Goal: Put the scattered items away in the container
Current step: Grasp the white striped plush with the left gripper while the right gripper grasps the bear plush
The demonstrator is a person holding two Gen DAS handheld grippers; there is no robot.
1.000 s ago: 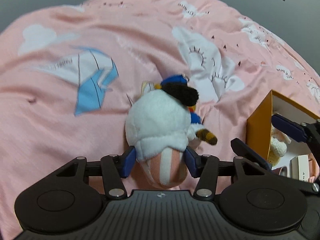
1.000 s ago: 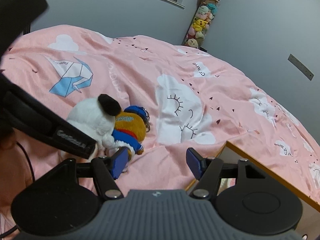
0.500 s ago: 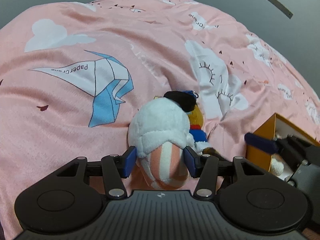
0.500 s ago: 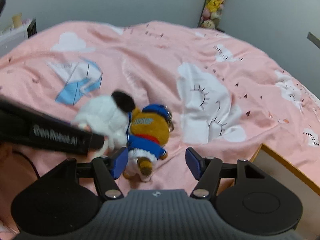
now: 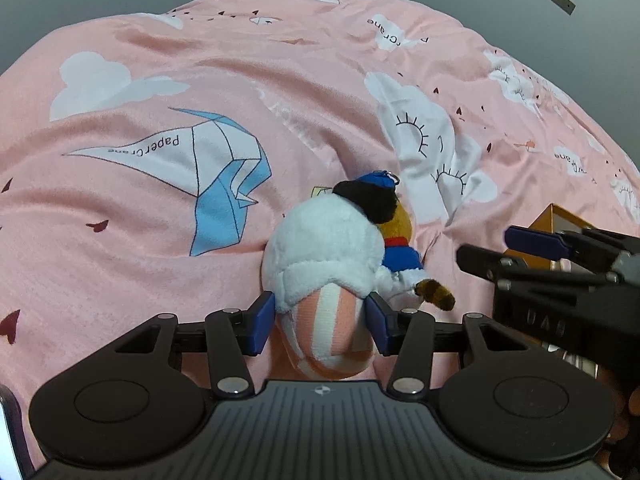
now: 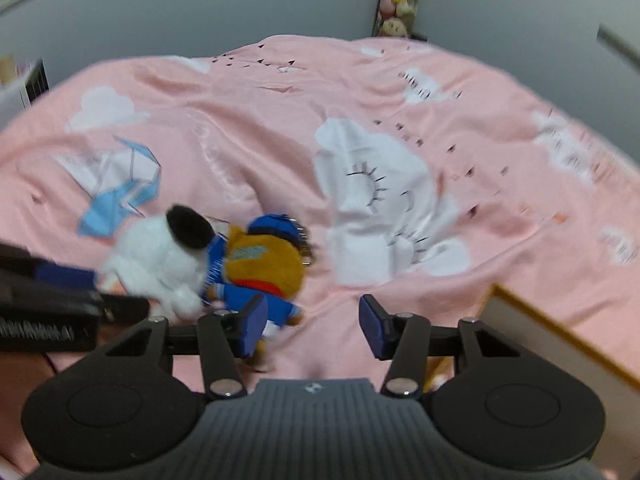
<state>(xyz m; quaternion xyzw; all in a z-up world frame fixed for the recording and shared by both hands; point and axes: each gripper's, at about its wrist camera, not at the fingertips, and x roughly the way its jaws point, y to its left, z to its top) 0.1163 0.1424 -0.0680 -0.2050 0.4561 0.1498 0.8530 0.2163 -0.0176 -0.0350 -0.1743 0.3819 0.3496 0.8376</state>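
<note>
The left tool (image 5: 318, 322) stays clamped on the white plush (image 5: 324, 256) on the bed (image 5: 160, 208). The right tool (image 6: 312, 324), empty and narrowing, has swung over the brown plush (image 6: 264, 268) beside it; the box (image 5: 554, 220) waits right.

Before me spreads a bed under a pink cloud-printed duvet (image 5: 248, 80); plain grey walls (image 6: 200, 12) rise behind it.
</note>
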